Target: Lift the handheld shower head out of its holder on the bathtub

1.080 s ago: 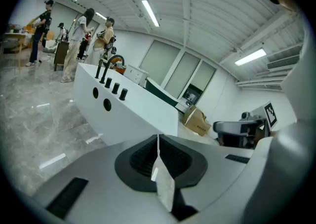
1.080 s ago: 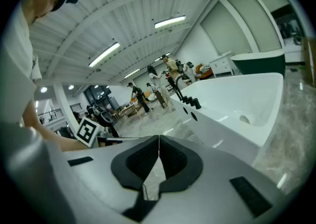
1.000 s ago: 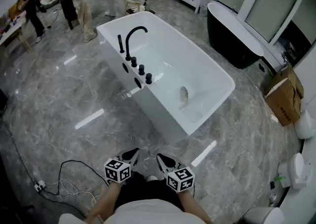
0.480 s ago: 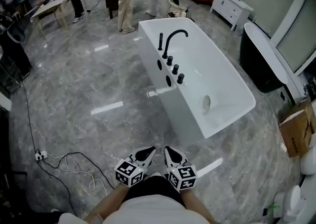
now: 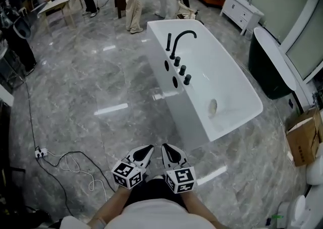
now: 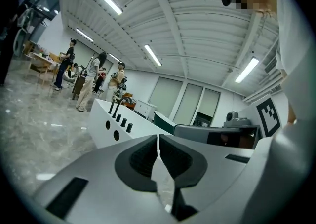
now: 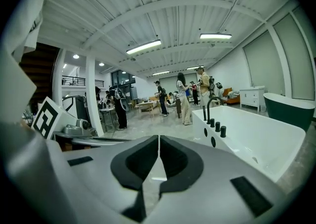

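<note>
The white bathtub stands on the grey marble floor ahead of me. On its near left rim are a black gooseneck faucet, a row of black knobs and the black handheld shower head, upright in its holder. My left gripper and right gripper are side by side close to my body, well short of the tub, both shut and empty. In the right gripper view the shower head and tub lie ahead on the right. In the left gripper view the tub is ahead on the left.
Several people stand beyond the tub's far end. A black tub and a cardboard box are at the right. A cable with a power strip lies on the floor at left. A white cabinet stands at the back.
Both grippers have risen a little and stayed shut and side by side. The head view has swung, so the tub now sits further right and more end-on.
</note>
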